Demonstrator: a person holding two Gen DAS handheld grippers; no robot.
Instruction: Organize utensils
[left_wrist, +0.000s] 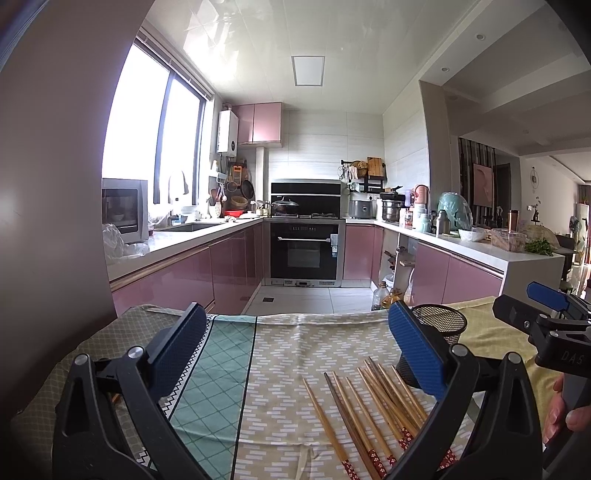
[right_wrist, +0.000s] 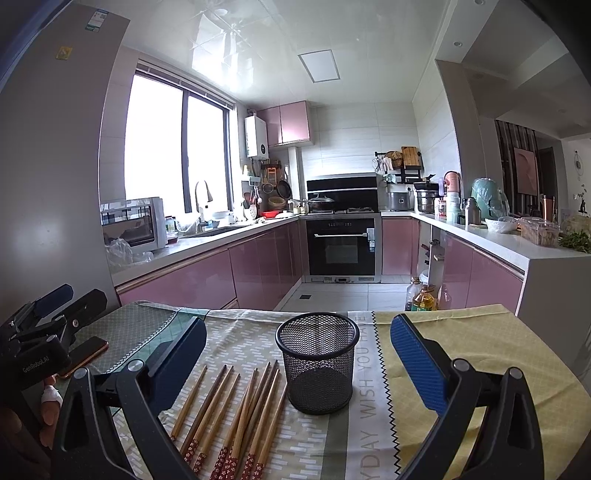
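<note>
reaching carelessly, the light mesh cup (right_wrist: 317, 363) could be tipped, or the close-packed chopsticks (right_wrist: 236, 410) scattered. the chopsticks are seen on the tablecloth (right_wrist: 443, 332) just left of the cup, below both the left gripper (left_wrist: 295, 354) and right gripper (right_wrist: 297, 363), whose fingers are spread wide, empty.

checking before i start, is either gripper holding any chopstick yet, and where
Nothing is held. Left gripper and right gripper are open; the chopsticks lie beside the cup.

Wooden chopsticks (right_wrist: 236, 413), matt, red-patterned ends. Black wire-mesh metal holder (right_wrist: 317, 362) ahead of right gripper (right_wrist: 299, 354). Patterned woven cloth (right_wrist: 443, 354) on surface. Gripper pads (right_wrist: 417, 365) blue, textured; frames matt black plastic.
</note>
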